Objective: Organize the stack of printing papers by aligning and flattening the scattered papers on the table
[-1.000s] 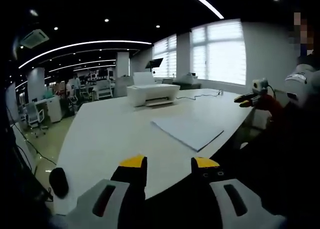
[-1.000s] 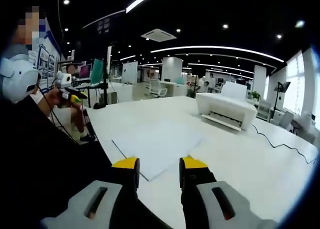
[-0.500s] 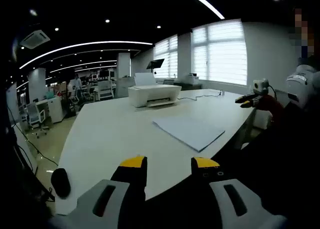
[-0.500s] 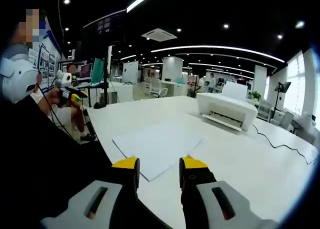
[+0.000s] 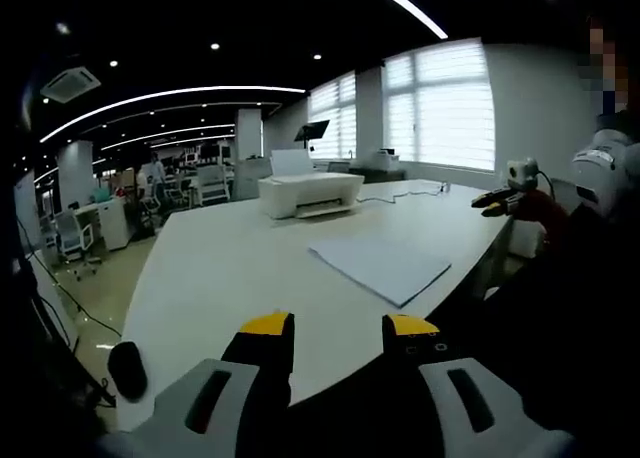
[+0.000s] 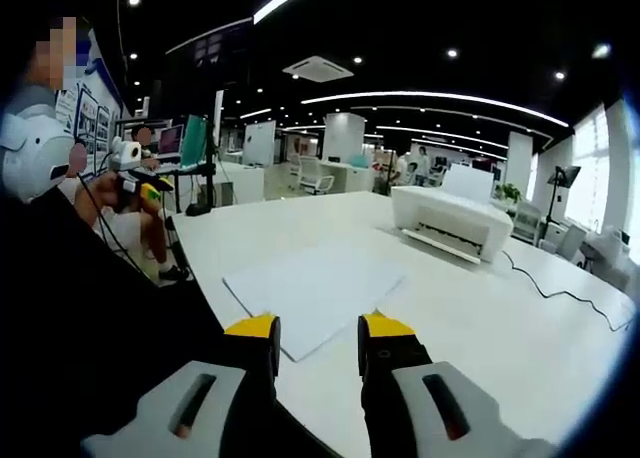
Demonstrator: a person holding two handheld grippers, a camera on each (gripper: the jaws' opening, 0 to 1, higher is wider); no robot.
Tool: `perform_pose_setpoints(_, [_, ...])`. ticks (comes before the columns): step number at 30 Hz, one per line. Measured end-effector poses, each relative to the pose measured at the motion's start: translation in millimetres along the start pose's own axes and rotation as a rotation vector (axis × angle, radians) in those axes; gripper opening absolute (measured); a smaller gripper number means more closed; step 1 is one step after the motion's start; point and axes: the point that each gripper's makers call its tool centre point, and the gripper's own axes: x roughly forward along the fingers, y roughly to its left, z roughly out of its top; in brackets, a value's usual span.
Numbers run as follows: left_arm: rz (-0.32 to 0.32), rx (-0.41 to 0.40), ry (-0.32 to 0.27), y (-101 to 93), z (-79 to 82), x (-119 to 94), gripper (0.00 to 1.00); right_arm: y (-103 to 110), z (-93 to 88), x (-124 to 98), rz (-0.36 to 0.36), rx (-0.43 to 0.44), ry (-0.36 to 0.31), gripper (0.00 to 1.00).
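Here we hold both tools off the table's near edge: our left gripper (image 5: 339, 328) and our right gripper (image 6: 317, 330) each have their yellow-tipped jaws spread with nothing between them, neither touching anything. Ahead lies the paper stack (image 6: 314, 292), flat on the white table (image 6: 470, 318) near its front edge, with the printer (image 6: 448, 218) well beyond and a cable (image 6: 565, 293) trailing from it. We judge the sheets light, thin and slippery, liable to slide or crease, so we would press on opposite edges rather than pinch a corner. How many sheets there are, and how askew, is too small to tell.
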Motion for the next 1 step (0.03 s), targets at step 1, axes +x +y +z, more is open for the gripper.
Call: perform_pose_setpoints(1, [0.0, 0.002, 0.0, -0.2, 0.2, -0.1, 0.4, 0.0, 0.0, 0.2, -0.001, 0.001, 0.0, 0.28])
